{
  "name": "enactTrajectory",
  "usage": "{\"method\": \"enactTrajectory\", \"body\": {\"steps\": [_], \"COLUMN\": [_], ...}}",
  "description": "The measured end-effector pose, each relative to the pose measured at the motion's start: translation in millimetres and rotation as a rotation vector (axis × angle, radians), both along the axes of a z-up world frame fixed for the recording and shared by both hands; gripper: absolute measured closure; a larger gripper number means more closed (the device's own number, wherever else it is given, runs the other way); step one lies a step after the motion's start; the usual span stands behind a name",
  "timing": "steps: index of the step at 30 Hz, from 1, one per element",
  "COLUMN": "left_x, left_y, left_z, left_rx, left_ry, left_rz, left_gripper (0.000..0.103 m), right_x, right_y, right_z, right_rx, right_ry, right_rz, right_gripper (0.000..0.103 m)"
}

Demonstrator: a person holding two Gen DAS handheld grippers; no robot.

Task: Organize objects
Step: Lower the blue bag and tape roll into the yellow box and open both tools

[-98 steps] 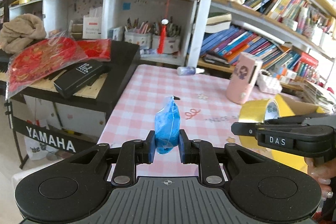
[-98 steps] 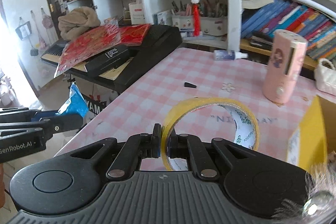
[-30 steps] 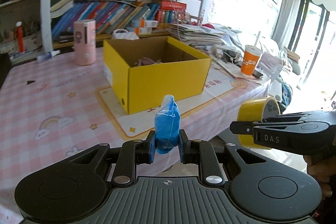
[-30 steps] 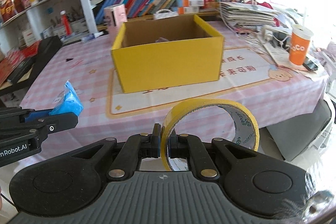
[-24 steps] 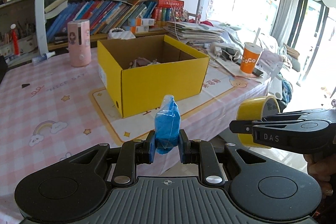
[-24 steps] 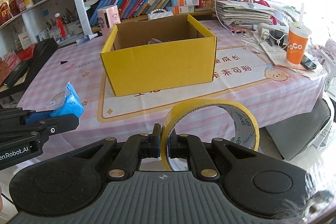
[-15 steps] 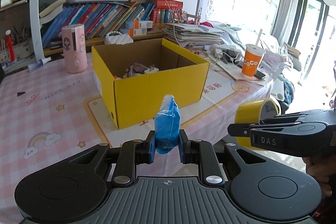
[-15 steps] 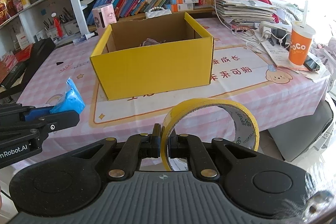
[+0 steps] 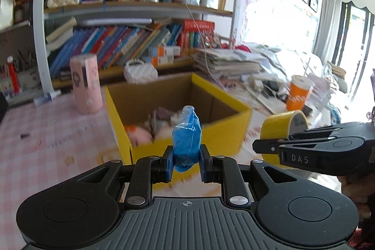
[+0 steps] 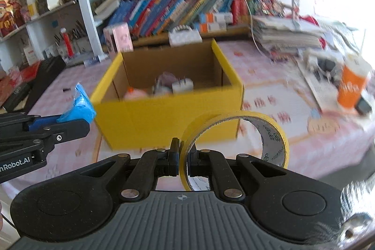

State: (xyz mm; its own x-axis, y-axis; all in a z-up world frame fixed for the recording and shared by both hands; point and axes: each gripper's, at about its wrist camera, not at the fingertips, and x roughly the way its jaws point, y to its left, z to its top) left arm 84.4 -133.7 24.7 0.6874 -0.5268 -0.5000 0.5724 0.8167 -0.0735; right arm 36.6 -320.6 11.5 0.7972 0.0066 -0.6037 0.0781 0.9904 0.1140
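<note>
Clearly, the yellow box (image 10: pixel 168 109) stands open on the surface (image 9: pixel 46 132), which has a pink checked cloth, and its inside is brown cardboard. Several things lie on its bottom: something soft and pink (image 10: pixel 136 93), a pale crumpled piece, and a small white plug (image 10: pixel 182 84); the blur does not let me name more. An orange cup (image 10: pixel 352 88) stands near the right edge of the surface, well apart from the box, and a pink cylinder (image 9: pixel 86 83) stands behind the box's left side.

Only the right wrist view shows the plug inside the box with its two pins, and the black keyboard (image 10: pixel 44 76) at the far left. Only the left wrist view shows the bright window and the curtain on the right.

The left gripper (image 9: pixel 186 162) has its fingers (image 9: pixel 168 163) narrowly apart, pinching a blue wrapped packet (image 9: pixel 187 142) that stands upright between them, in the air in front of the box's near wall. The right gripper (image 10: pixel 183 159) has its fingers (image 10: pixel 174 158) pressed almost together on the band of a yellow tape roll (image 10: pixel 236 139), one finger outside and one inside the ring. The roll hangs in the air before the box's near right corner.
</note>
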Motion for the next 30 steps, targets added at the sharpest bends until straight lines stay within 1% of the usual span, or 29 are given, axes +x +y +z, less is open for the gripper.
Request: {"method": "enactTrajectory", "body": {"steps": [7,11,13,15,18,20,23,26,30], "left_x": [47,79,94,103,115,121,128,133,138], "left_y": [-22,-34,-38,-43,-54,-62,-68,-74,-80], "left_z": [9,3,0,-5,-14,-20,-27,-32,-41], "left_rx": [0.029,0.05,0.056,0.064,0.093,0.108,0.108,0.119,0.136], "left_ry": [-0.05,-0.035,-0.019,0.001,0.03,0.049,0.083,0.104,0.14], "left_rz": [0.079,0.151,0.184,0.2,0.21,0.217,0.227,0.233,0.232], "left_gripper": [0.083,0.083,0.083,0.083,0.083,0.083,0.083,0.083,0.083], "right_x": [62,106,127,149,169,176,185,192,202], "right_y": [-17,-18,-18,-19,-21,-20,-19,-21,-26], "right_z": [23,22,14,2,-16,-25,-37,-44,-49], "right_rx": [-0.025,-0.086,-0.115,-0.139,-0.145,-0.147,-0.142,-0.137,-0.104], "right_ry": [-0.092,-0.112,-0.088,-0.035,0.047,0.078,0.119,0.154,0.195], "right_rz": [0.102,0.216,0.277,0.327,0.386,0.424,0.46,0.487,0.508], "right_gripper": [0.097,0.097,0.097,0.097,0.097,0.097,0.096,0.095,0.095]}}
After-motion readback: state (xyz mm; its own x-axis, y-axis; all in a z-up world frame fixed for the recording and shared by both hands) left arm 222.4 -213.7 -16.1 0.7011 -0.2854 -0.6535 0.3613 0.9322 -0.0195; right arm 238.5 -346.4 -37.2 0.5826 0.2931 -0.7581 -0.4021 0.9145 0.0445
